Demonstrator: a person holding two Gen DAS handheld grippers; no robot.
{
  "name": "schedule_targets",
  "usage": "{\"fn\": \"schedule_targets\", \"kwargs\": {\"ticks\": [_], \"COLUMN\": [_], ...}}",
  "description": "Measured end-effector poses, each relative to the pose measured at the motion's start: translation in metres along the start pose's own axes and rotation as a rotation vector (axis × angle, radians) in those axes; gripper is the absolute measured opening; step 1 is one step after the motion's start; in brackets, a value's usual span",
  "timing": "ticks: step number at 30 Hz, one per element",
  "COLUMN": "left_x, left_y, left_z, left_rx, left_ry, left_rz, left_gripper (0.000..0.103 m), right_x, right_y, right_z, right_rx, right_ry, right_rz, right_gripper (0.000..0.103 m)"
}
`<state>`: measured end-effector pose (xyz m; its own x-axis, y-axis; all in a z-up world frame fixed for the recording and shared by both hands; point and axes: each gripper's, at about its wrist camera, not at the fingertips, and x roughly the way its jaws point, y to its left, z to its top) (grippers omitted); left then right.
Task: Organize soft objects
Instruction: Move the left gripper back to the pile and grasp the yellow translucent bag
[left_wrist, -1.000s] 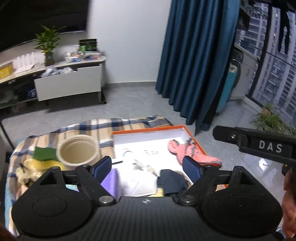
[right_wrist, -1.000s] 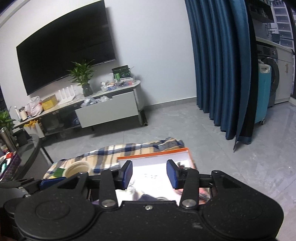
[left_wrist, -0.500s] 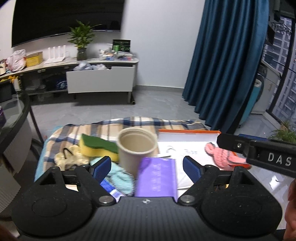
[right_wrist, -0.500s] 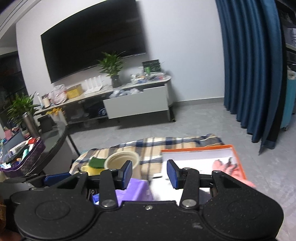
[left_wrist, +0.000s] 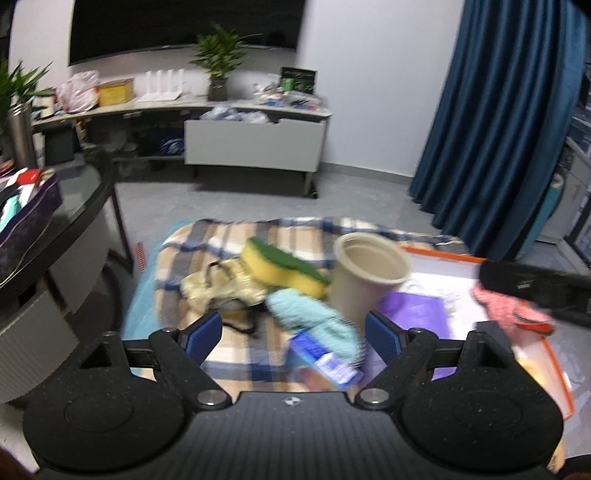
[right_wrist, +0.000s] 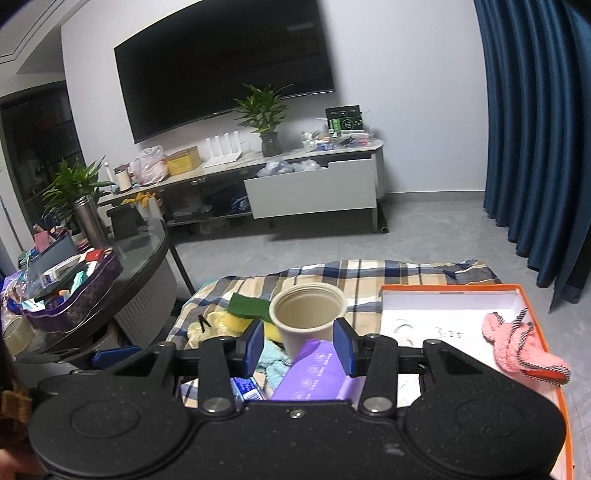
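Left wrist view has swung toward nine o'clock since a second ago: the left gripper (left_wrist: 293, 334) hangs spread wide and empty over the plaid blanket (left_wrist: 229, 240), where the sponge (left_wrist: 280, 267), the pale blue fluffy cloth (left_wrist: 314, 317) and the paper cup (left_wrist: 365, 277) now fill the middle instead of the orange-rimmed box (left_wrist: 554, 362). Right wrist view shifted likewise; the right gripper (right_wrist: 299, 345) stands half spread, pinching nothing, with the cup (right_wrist: 308, 312) at twelve o'clock and the pink sock (right_wrist: 524, 349) in the box (right_wrist: 454, 288) at three o'clock.
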<state>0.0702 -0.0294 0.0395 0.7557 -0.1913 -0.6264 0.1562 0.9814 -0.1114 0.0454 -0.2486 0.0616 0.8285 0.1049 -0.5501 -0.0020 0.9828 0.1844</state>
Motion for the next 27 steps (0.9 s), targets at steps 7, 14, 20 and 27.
{"fn": "schedule_targets", "kwargs": {"ticks": [7, 14, 20, 27], "left_x": [0.029, 0.066, 0.097, 0.124], "left_y": [0.032, 0.040, 0.041, 0.041], "left_z": [0.001, 0.003, 0.004, 0.011], "left_rx": [-0.031, 0.015, 0.067, 0.105], "left_ry": [0.045, 0.090, 0.118, 0.135], "left_rz": [0.077, 0.099, 0.104, 0.118], "left_gripper": [0.087, 0.088, 0.090, 0.091], "right_x": [0.003, 0.006, 0.015, 0.020], "right_y": [0.002, 0.001, 0.001, 0.005], "right_z": [-0.003, -0.003, -0.007, -0.007], "right_rx": [0.001, 0.003, 0.003, -0.006], "right_ry": [0.007, 0.010, 0.034, 0.045], "right_rz": [0.021, 0.041, 0.049, 0.053], "right_gripper": [0.051, 0.051, 0.051, 0.051]}}
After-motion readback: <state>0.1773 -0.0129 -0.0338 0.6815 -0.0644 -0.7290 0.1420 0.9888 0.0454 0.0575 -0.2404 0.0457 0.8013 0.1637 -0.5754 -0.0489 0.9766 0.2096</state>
